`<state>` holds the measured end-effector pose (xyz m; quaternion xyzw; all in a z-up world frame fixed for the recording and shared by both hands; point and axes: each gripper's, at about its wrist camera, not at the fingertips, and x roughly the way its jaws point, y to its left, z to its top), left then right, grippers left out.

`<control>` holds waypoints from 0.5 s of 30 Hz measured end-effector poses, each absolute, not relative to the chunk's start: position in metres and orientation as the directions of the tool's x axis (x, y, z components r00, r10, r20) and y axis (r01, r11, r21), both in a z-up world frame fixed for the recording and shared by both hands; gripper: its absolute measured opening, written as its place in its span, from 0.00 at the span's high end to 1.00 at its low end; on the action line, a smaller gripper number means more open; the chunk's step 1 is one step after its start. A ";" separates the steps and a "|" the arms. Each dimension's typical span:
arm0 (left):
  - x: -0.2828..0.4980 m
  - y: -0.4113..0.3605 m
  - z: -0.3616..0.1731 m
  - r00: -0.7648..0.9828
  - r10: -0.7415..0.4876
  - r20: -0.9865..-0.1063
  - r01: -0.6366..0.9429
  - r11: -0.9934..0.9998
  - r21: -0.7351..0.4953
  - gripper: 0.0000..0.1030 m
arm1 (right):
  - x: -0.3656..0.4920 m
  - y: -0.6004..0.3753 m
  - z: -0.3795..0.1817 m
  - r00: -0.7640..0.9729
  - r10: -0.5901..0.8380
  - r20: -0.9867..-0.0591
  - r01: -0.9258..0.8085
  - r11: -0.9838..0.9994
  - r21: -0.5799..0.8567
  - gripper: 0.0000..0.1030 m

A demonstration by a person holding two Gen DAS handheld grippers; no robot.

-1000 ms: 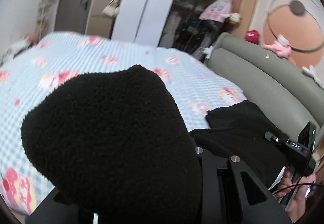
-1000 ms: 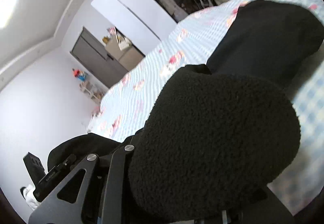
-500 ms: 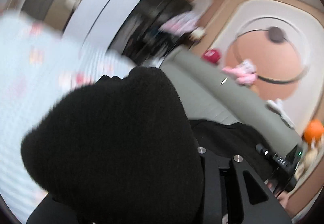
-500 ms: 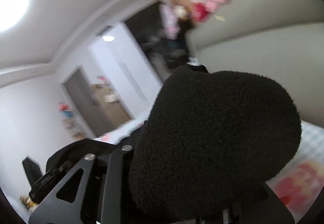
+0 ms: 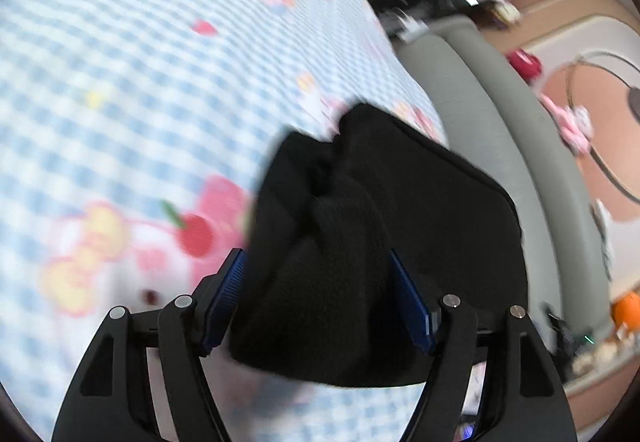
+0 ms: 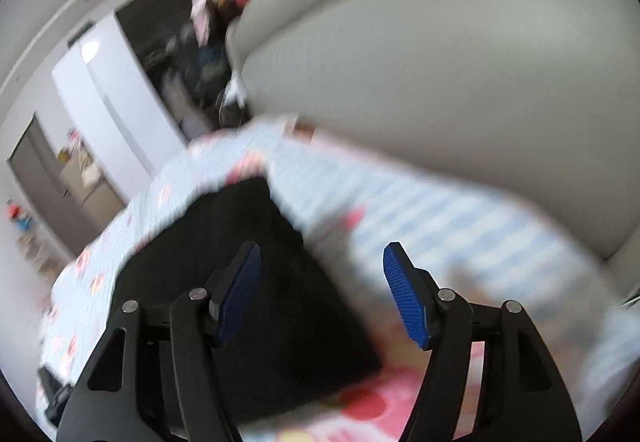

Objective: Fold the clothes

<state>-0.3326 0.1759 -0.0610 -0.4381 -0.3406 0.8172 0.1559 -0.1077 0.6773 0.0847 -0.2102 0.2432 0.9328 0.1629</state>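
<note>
The black fleece garment [image 5: 420,202] lies folded on the blue-checked bed sheet [image 5: 120,82]. In the left wrist view a thick bunch of it still sits between the blue pads [image 5: 224,298] of my left gripper [image 5: 316,258]. Those jaws are opening wide and the pads no longer squeeze the cloth. In the right wrist view the garment [image 6: 240,242] lies flat on the sheet [image 6: 460,234], under and behind the left finger. My right gripper [image 6: 323,248] hovers over the garment's right edge, its jaws opening with nothing gripped between the pads [image 6: 404,294].
A grey padded headboard [image 6: 440,62] runs along the bed's far side, also in the left wrist view [image 5: 500,114], with pink and red plush toys [image 5: 572,122] on top. A dark open wardrobe [image 6: 172,54] and white doors [image 6: 100,94] stand beyond the bed.
Both grippers were shut on raised bunches of black fleece. They have swung toward the headboard, the left sinking to the bed, and both jaws have opened and let the cloth go.
</note>
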 end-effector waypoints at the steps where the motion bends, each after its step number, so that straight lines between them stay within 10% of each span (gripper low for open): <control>1: -0.329 0.173 -0.056 -0.587 0.510 -0.629 0.058 -0.748 -0.661 0.29 | -0.105 0.670 0.101 -0.879 0.183 -0.440 -0.369 -0.845 0.386 0.36; 5: -0.305 0.172 -0.023 -0.697 0.281 -0.659 0.079 -0.884 -0.461 0.31 | -0.118 0.598 0.135 -0.920 -0.028 -0.390 -0.109 -0.940 0.323 0.36; 9: -0.305 0.220 0.001 -0.653 0.544 -0.527 -0.286 -0.821 -0.494 0.33 | -0.159 0.551 0.098 -0.844 -0.045 -0.534 -0.093 -0.969 0.228 0.38; 15: -0.345 0.285 -0.042 -0.481 0.573 -0.663 -0.344 -0.819 -0.459 0.32 | -0.183 0.568 0.030 -0.791 -0.016 -0.612 -0.186 -0.946 0.265 0.34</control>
